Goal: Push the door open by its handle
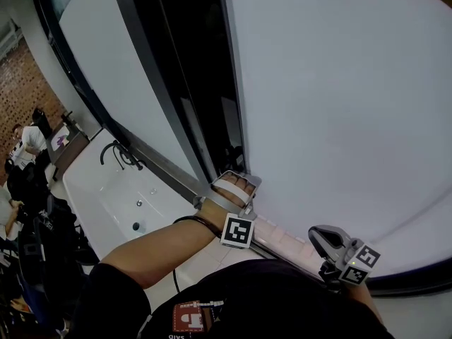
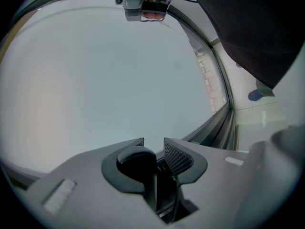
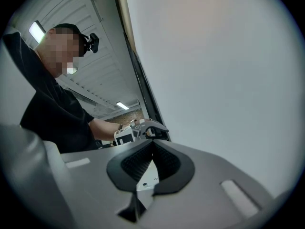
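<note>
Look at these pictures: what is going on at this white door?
A person holds a gripper in each hand at a white door. The left gripper is up where the door meets the dark frame, jaws apart with nothing visibly between them; no handle can be made out. The right gripper hangs lower by the door's face, shut and empty.

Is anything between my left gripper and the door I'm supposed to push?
Nothing visible. The left gripper is right up at the door, near its dark edge. Through the gap at its jaw tips only the bare white door shows.
</note>
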A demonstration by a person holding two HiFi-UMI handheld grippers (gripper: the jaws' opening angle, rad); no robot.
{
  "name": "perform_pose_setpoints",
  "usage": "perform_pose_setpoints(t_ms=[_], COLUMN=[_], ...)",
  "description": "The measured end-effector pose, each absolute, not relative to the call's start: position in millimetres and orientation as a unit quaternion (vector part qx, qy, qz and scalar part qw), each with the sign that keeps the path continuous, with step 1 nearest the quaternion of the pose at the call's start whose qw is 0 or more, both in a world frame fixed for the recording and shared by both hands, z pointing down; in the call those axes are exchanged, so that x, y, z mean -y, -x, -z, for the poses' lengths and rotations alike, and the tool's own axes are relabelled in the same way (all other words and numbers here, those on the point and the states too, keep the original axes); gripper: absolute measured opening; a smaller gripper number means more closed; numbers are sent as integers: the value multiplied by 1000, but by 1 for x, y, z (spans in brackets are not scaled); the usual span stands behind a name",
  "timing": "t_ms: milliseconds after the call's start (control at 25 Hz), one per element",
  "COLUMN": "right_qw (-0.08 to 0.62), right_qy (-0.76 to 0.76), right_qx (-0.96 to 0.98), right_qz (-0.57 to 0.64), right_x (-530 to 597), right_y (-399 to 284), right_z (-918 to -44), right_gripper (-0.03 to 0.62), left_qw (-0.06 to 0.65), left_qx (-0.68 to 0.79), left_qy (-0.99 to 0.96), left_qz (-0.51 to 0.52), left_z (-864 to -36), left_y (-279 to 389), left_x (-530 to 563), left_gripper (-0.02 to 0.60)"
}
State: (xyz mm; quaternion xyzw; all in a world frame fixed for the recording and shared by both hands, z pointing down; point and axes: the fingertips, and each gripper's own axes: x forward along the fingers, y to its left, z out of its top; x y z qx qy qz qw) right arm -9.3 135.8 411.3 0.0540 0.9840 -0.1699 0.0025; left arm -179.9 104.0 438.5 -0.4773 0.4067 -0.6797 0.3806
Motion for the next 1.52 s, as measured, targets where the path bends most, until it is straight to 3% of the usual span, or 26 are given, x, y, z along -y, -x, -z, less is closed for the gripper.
perform_pose_setpoints(t_ms=[440, 640, 760, 840, 1000, 1200, 1520], right_qw=[15, 15, 27, 32, 25, 22, 9], right_qy=[-80, -99, -95, -87, -83, -77, -74], right_qx=[-982, -978, -977, -976, -978, -980, -981], right_qz=[170, 183, 191, 197, 189, 182, 177], right_x=[-142, -145, -140, -135, -133, -136, -138], right_y=[22, 25, 20, 17, 11, 14, 12], right_z=[-407, -420, -420, -421, -419, -415, -413], right_gripper=[2, 2, 2, 2, 2, 2, 2], left_qw=[438, 432, 435, 411, 295, 280, 155], left_qx=[-379, -356, -352, -356, -349, -295, -175], left_qy=[415, 407, 413, 434, 539, 579, 632], left_qz=[702, 722, 718, 719, 708, 707, 739], left_z=[-440, -457, -460, -456, -459, -463, -476], left_y=[190, 197, 196, 196, 183, 188, 191], left_x=[-113, -113, -114, -114, -122, -130, -142], left_gripper=[64, 159, 161, 162, 124, 115, 73])
